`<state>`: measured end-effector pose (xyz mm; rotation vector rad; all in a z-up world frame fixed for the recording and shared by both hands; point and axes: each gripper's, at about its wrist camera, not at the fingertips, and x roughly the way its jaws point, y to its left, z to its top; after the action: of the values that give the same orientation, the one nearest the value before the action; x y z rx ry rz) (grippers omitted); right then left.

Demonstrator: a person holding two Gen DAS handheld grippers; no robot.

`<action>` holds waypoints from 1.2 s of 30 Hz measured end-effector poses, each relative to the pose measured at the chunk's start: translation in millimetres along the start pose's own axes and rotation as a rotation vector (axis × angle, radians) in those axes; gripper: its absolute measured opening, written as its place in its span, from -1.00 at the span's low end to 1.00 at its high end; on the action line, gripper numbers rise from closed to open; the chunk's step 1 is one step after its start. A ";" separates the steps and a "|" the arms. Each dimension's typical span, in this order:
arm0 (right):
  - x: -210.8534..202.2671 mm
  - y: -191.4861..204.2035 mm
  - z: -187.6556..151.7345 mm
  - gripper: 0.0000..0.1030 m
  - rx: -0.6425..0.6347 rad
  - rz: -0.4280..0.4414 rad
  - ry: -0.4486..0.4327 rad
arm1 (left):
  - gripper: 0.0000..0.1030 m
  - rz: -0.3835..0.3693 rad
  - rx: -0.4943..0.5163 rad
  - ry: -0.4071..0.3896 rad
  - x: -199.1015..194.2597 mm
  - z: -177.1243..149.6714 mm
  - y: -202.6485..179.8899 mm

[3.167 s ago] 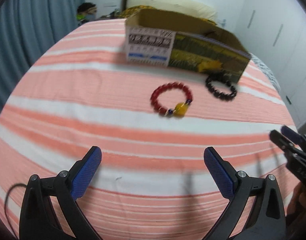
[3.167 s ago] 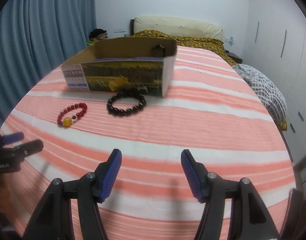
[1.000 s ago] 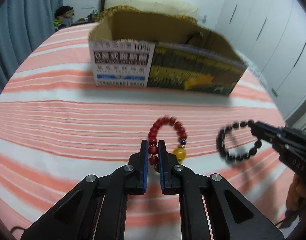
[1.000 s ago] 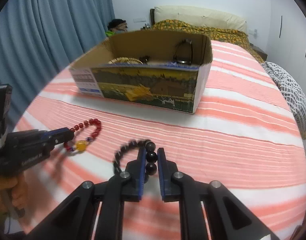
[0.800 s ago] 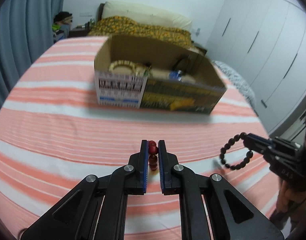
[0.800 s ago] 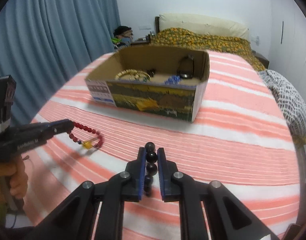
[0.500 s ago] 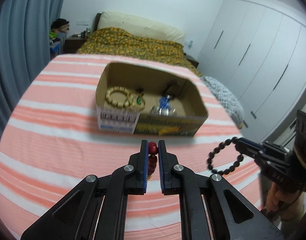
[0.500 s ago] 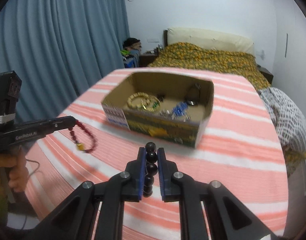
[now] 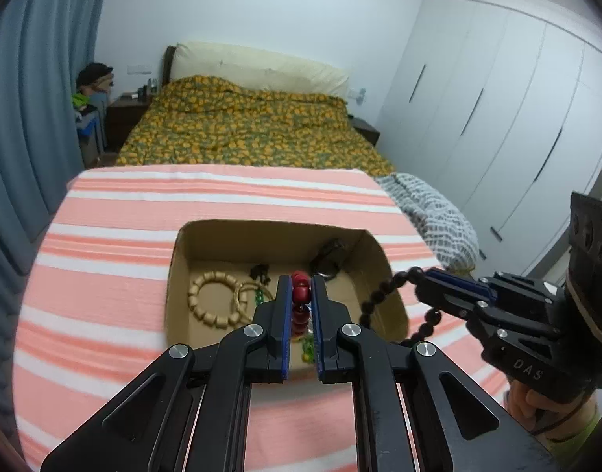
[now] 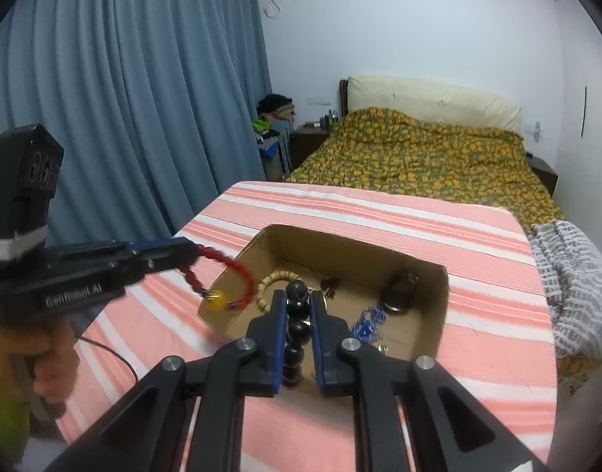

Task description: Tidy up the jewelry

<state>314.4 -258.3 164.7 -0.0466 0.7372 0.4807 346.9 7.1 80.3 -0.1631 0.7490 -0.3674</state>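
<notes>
My left gripper point(image 9: 301, 295) is clamped tight on the red bead bracelet point(image 9: 300, 302), its beads stacked in the narrow slot between the blue pads. My right gripper point(image 10: 299, 314) is pinched just as tight on the black bead bracelet point(image 10: 295, 328). Both hang in the air over the open cardboard box point(image 9: 175, 275) that sits on the pink-and-white striped cloth point(image 9: 104, 236).

From my left camera the red bracelet is only a short column of beads, but the black one shows as a loop dangling from the right gripper's tip at the box's right wall. My right camera gives the reverse: the black beads are a mere stack, while the red bracelet shows whole, with its yellow bead point(image 10: 215, 299) hanging low over the box's near left corner.

Inside the box I see 1 tan bead bracelet point(image 9: 212, 299), a dark round piece point(image 10: 399, 289) in the far right corner, and a blue beaded tangle point(image 10: 366, 322) that only the right camera shows clearly. A small black item lies near the middle; it may be a charm, too small to tell.
</notes>
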 end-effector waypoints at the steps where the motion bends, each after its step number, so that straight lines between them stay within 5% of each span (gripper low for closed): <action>1: 8.9 -3.6 3.7 -0.77 0.010 0.002 0.010 | -0.85 0.006 -0.001 0.015 11.2 2.5 1.7; 11: 95.4 -39.1 -6.5 -0.71 0.086 -0.026 0.139 | -0.82 0.072 0.016 0.130 94.4 -10.8 14.5; 12: 98.7 -41.9 -7.4 -0.68 0.094 -0.035 0.144 | -0.66 0.083 0.016 0.131 96.4 -11.4 15.9; 13: 101.1 -44.9 -9.7 -0.49 0.105 -0.047 0.150 | -0.29 0.098 0.015 0.130 98.0 -13.0 17.8; 14: 102.5 -47.8 -12.3 -0.12 0.113 -0.061 0.152 | -0.07 0.106 0.012 0.126 97.6 -13.3 18.7; 16: 102.6 -51.7 -13.9 0.32 0.120 -0.081 0.145 | 0.56 0.137 0.008 0.096 93.8 -14.9 20.8; 21: 100.5 -55.0 -15.4 0.35 0.128 -0.098 0.140 | 0.90 0.226 0.019 0.035 81.0 -15.6 20.9; 24: 96.0 -51.2 -15.6 0.58 0.110 -0.126 0.130 | 0.94 0.313 0.065 -0.003 70.7 -17.0 12.3; 32: 70.1 -37.4 -19.1 0.64 0.067 -0.174 0.094 | 0.99 0.471 0.142 -0.085 39.1 -20.9 -12.1; 36: 57.7 -30.8 -20.8 0.64 0.057 -0.183 0.085 | 0.99 0.474 0.142 -0.107 25.5 -22.8 -19.5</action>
<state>351.4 -266.7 107.5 -0.0810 0.8216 0.2842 343.1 -21.1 53.0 0.1289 0.6301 0.0399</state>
